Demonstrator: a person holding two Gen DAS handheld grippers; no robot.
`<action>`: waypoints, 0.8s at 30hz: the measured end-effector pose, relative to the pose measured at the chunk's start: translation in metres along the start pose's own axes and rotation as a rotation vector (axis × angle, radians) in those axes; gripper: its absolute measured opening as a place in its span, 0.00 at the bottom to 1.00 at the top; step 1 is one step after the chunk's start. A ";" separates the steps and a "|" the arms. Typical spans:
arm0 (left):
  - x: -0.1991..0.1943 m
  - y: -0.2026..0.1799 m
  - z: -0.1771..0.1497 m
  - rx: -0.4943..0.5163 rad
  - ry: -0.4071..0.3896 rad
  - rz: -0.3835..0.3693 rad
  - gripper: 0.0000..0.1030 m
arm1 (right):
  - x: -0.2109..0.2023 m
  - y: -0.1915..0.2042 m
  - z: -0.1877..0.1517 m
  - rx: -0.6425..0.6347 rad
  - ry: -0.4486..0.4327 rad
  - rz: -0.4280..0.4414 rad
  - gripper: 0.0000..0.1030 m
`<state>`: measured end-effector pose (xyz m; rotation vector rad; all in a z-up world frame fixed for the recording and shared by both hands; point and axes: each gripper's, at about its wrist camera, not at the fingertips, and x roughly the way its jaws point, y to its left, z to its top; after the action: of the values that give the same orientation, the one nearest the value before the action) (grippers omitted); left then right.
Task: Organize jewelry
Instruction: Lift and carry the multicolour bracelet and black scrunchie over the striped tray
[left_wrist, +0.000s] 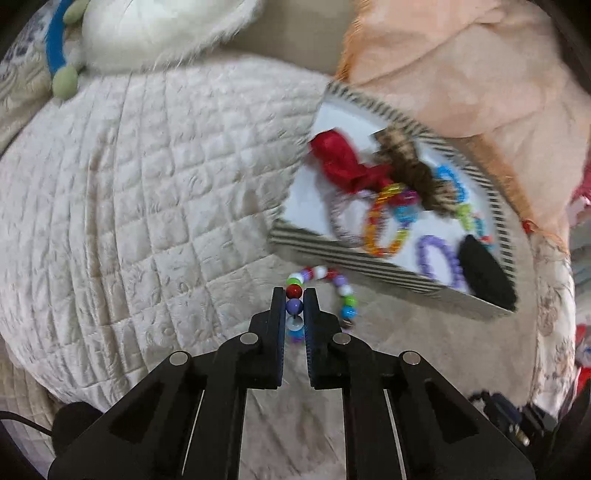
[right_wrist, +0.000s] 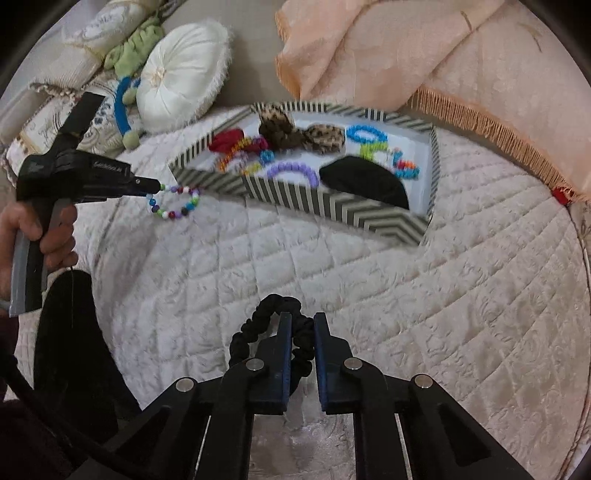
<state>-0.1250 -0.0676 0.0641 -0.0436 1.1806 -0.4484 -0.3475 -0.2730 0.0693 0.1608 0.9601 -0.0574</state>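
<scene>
1. Beaded bracelet (left_wrist: 325, 291) of many colours: it is clamped in the left hand-held gripper (left_wrist: 294, 297), with a red and a purple bead squeezed between the narrow jaws and the rest of the loop trailing out toward the striped box (left_wrist: 369, 260).
2. From the right wrist view the same bracelet (right_wrist: 175, 203) dangles off the tip of the left hand-held gripper (right_wrist: 157, 187), just beside the near left corner of the box (right_wrist: 332, 206); a hand (right_wrist: 44, 232) grips the tool's handle at the left edge.
3. The right hand-held gripper (right_wrist: 302, 321) is clenched on a black scrunchie (right_wrist: 258, 325), whose fabric loop bulges out to the left of the jaws over the quilted bed cover (right_wrist: 406, 314).
4. The box sits on the bed, far from the right gripper, and already holds a red scrunchie (right_wrist: 225, 141), a leopard-print one (right_wrist: 295, 133), coloured bead bracelets and a black piece (right_wrist: 365, 181) that may be a pouch or a pad; blur makes it hard to say.
5. A round white cushion (right_wrist: 181, 77) lies at the far left, and a peach fringed cloth (right_wrist: 406, 51) at the far right.
</scene>
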 end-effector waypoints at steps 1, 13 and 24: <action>-0.009 -0.004 -0.001 0.011 -0.013 -0.011 0.08 | -0.003 0.000 0.002 0.004 -0.008 0.003 0.10; -0.068 -0.034 0.004 0.090 -0.104 -0.051 0.08 | -0.029 0.004 0.027 0.020 -0.087 0.020 0.10; -0.069 -0.066 0.017 0.168 -0.126 -0.034 0.08 | -0.023 0.001 0.055 0.014 -0.087 0.017 0.10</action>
<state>-0.1519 -0.1064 0.1491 0.0528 1.0170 -0.5652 -0.3162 -0.2813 0.1190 0.1779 0.8714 -0.0549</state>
